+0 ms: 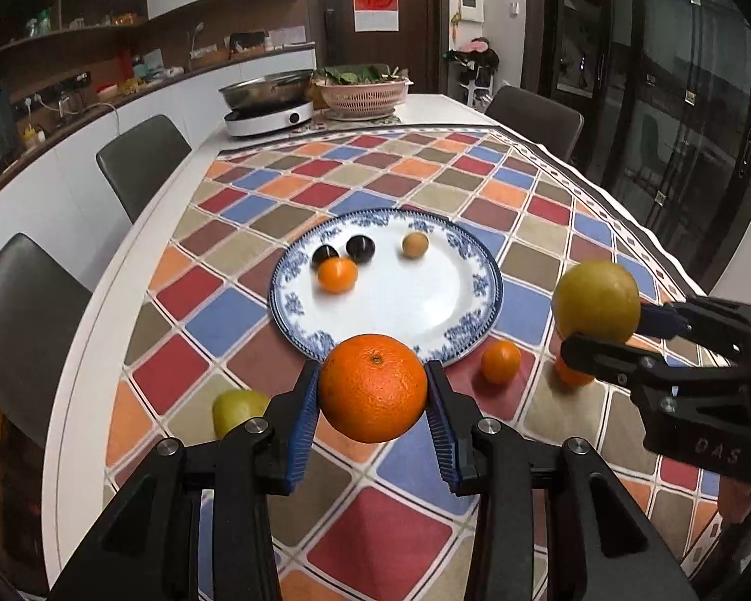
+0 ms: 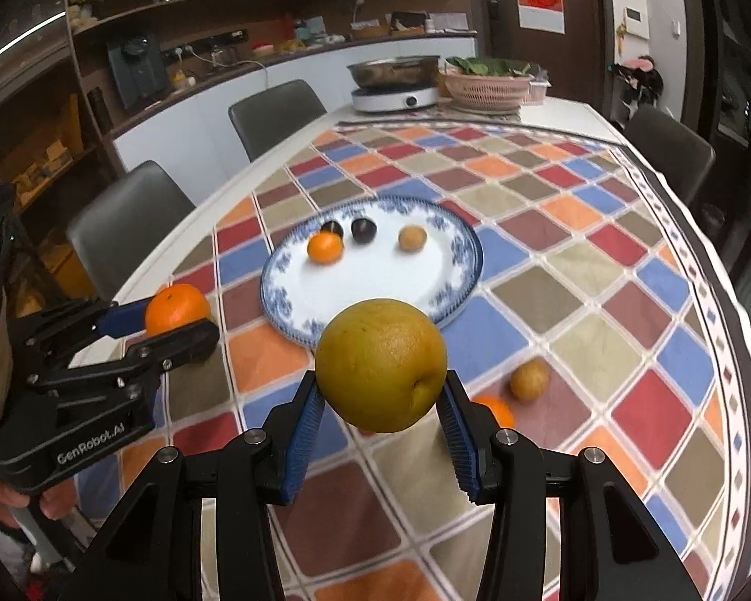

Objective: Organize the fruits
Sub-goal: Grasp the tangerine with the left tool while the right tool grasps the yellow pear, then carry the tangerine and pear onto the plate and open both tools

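My left gripper (image 1: 373,390) is shut on a large orange (image 1: 373,387) and holds it above the cloth, just in front of the blue-and-white plate (image 1: 440,310). My right gripper (image 2: 381,390) is shut on a yellow-green pear (image 2: 381,364), held above the cloth near the plate's (image 2: 295,320) front rim. The plate holds a small orange (image 1: 336,274), two dark plums (image 1: 359,249) and a small tan fruit (image 1: 415,244). On the cloth lie a small orange (image 1: 499,361), another orange (image 1: 571,374) partly hidden, a tan fruit (image 2: 528,379) and a green fruit (image 1: 238,408).
The table carries a checked cloth (image 1: 255,315). At its far end stand an induction cooker with a steel pan (image 1: 270,100) and a pink basket of greens (image 1: 363,90). Grey chairs (image 1: 140,165) line the left side; another chair (image 1: 535,120) is at the far right.
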`<state>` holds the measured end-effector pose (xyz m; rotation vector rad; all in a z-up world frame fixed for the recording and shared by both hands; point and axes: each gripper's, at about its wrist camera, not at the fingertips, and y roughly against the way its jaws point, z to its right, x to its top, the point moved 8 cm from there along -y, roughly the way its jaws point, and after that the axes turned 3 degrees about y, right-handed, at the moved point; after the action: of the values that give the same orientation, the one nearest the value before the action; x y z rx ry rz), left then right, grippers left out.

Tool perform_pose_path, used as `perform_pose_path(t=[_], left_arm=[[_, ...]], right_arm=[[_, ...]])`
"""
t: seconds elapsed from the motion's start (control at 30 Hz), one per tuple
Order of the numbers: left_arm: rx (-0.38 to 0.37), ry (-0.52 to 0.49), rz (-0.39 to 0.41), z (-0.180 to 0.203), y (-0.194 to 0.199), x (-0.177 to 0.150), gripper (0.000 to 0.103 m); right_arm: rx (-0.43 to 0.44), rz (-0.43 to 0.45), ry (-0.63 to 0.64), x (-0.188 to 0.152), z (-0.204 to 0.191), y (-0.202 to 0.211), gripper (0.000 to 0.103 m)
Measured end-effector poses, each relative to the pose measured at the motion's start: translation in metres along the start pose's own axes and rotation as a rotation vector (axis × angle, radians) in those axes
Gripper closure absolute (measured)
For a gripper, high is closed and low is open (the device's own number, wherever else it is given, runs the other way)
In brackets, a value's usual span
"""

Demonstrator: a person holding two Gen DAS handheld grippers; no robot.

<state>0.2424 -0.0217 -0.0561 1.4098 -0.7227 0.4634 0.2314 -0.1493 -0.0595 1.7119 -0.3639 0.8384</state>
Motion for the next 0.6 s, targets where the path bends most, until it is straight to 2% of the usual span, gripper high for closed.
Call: perform_pose_path(t=[0.3, 0.6], left_arm=[[-0.013, -0.008, 0.015, -0.005, -0.011, 0.023, 0.063], [-0.042, -0.007, 0.001, -0.013, -0.045, 0.05, 0.063]], right_arm=[[0.012, -0.004, 0.066, 0.034, 0.003, -0.016, 0.056], [0.03, -0.052, 0.116, 0.061, 0.008, -0.05, 0.056]])
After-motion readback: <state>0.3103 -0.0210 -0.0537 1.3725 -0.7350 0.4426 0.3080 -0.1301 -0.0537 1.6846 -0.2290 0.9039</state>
